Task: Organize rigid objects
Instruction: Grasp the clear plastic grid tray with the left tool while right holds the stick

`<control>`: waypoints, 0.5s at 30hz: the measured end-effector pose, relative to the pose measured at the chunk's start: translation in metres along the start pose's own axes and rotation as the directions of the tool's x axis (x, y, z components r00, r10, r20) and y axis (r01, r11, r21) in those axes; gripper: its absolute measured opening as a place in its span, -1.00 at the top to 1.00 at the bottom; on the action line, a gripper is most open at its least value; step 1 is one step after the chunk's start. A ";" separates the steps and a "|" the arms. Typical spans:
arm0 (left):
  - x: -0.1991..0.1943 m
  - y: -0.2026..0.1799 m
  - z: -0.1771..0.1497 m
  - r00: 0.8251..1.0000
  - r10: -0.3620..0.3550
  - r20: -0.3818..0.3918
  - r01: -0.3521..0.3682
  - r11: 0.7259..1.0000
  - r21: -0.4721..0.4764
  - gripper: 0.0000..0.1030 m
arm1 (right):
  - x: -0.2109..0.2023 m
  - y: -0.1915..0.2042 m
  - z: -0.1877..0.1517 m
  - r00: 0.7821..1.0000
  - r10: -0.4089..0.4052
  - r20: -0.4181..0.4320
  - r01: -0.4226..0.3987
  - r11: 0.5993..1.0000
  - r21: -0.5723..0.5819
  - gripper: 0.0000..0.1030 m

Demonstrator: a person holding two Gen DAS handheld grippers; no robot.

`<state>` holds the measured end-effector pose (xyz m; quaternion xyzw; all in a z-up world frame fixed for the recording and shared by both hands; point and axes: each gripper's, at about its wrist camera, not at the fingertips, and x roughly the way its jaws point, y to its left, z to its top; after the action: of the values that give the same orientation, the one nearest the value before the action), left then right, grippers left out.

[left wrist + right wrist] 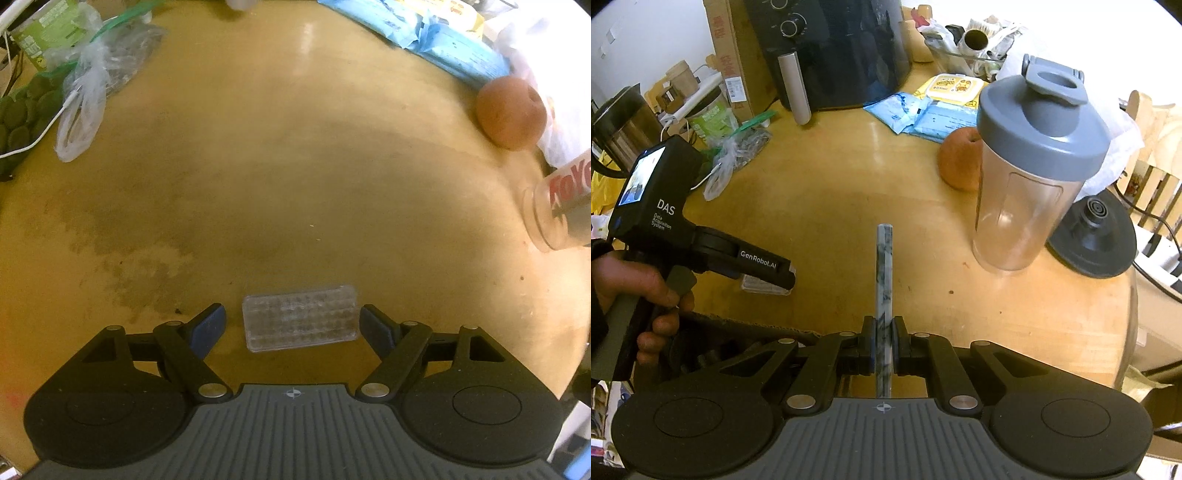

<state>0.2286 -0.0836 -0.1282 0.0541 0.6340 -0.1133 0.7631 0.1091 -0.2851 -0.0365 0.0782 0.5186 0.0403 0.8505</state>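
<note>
My left gripper (291,325) is hanging over the yellow table (295,166), its jaws spread wide on both sides of a little clear box (300,317) lying flat, not touching it. My right gripper (882,343) is pinching a thin marbled stick (884,273), near the shaker bottle (1030,166).
</note>
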 end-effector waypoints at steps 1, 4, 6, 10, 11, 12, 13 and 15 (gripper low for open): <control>-0.001 -0.001 0.001 1.000 0.004 0.002 -0.004 1.000 0.007 -0.51 | 0.000 0.000 0.000 1.000 0.000 0.001 0.000 1.000 0.001 0.79; -0.003 -0.004 -0.002 0.999 0.044 0.018 -0.044 0.999 0.018 -0.31 | 0.001 0.000 0.001 1.000 0.004 0.003 -0.004 1.000 0.004 0.79; -0.003 -0.005 -0.005 0.999 0.044 0.028 -0.045 0.999 0.022 -0.31 | 0.002 0.000 0.002 1.000 0.008 0.003 -0.008 1.000 0.005 0.79; -0.005 -0.003 -0.007 0.999 0.029 0.035 -0.030 0.999 0.030 -0.30 | 0.002 0.001 0.003 1.000 0.014 0.006 -0.014 1.000 0.006 0.79; -0.006 -0.002 -0.008 0.999 0.023 0.038 -0.024 0.999 0.027 -0.30 | 0.002 0.002 0.003 1.000 0.014 0.007 -0.014 1.000 0.006 0.79; -0.008 0.000 -0.008 0.999 0.022 0.047 -0.023 0.999 0.025 -0.30 | 0.002 0.002 0.003 1.000 0.013 0.008 -0.014 1.000 0.005 0.79; -0.011 0.001 -0.009 0.998 0.021 0.058 -0.023 0.999 0.023 -0.30 | 0.002 0.003 0.004 1.000 0.014 0.009 -0.014 1.000 0.004 0.79; -0.018 0.004 -0.011 0.997 0.011 0.082 -0.013 1.000 0.021 -0.30 | 0.002 0.004 0.005 1.000 0.013 0.010 -0.013 1.000 0.001 0.79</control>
<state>0.2159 -0.0749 -0.1130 0.0615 0.6004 -0.1176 0.7886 0.1144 -0.2813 -0.0357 0.0822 0.5137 0.0454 0.8528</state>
